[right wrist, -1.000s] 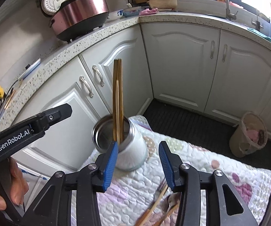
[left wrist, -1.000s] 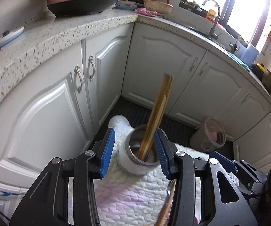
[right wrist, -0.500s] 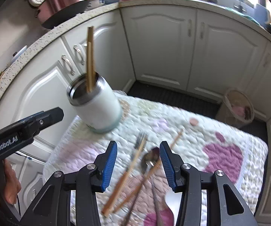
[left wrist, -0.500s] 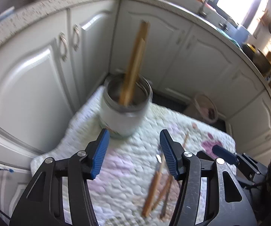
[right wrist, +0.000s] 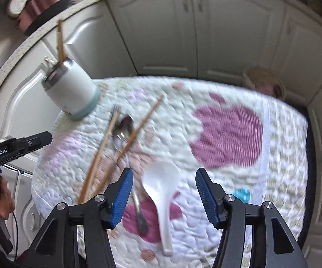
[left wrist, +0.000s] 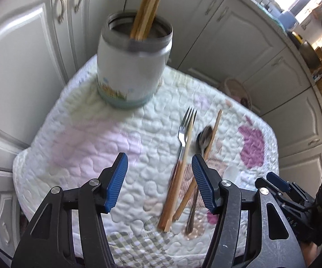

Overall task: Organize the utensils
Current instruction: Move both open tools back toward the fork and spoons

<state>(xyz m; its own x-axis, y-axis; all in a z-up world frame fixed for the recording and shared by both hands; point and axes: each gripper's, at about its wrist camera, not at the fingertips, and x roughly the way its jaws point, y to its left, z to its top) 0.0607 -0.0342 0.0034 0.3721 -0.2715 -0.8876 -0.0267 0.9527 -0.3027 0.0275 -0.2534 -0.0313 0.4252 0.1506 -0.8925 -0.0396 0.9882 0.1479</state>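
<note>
A white metal-rimmed jar stands at the far left of a quilted mat, with wooden chopsticks upright in it; it also shows in the right wrist view. On the mat lie a wooden-handled fork, a metal spoon and a loose chopstick. A white soup spoon lies between the fingers of my right gripper, below them. My left gripper is open and empty, pulled back from the jar, beside the fork.
White cabinet doors surround the mat on the left and back. A small bin stands on the floor beyond the mat. A cooker sits on the speckled counter at upper left.
Both grippers have pulled back and tilted down from the jar. The utensils on the mat have come into view; the white spoon now lies under my right gripper.
</note>
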